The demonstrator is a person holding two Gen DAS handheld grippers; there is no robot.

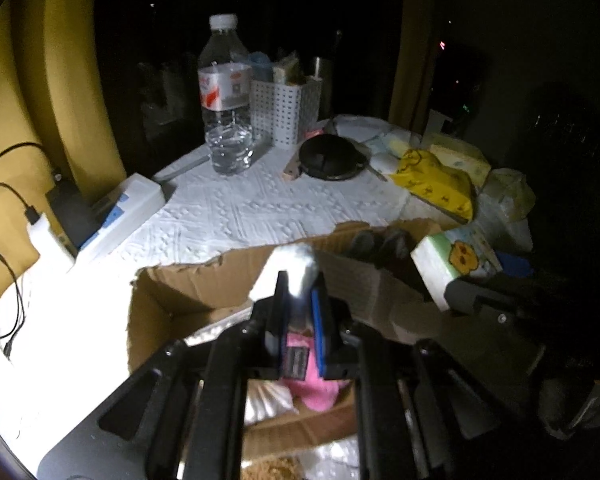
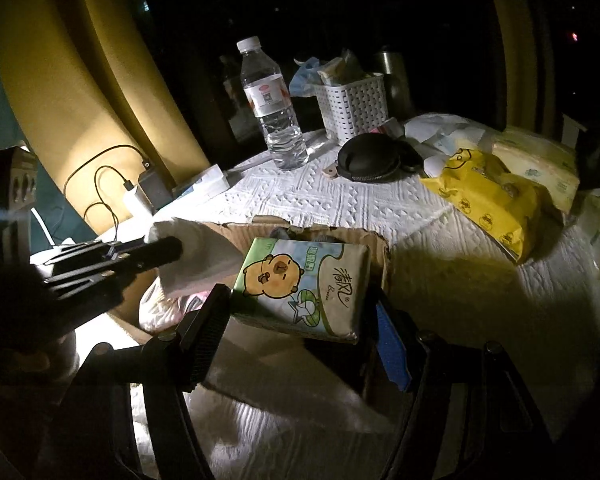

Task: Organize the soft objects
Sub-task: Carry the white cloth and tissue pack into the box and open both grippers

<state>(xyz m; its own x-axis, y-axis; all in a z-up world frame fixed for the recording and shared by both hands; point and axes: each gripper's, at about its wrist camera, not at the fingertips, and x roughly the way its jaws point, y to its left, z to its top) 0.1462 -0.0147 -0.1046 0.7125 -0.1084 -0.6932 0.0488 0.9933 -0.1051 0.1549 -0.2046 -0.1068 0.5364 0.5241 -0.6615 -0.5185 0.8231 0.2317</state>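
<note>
Left hand-held gripper clenched on white cloth above cardboard box; right hand-held gripper grasping tissue pack over box.

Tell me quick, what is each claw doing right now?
Left gripper: closed on a white soft roll.
Right gripper: jaws wide, gripping a tissue pack.
</note>
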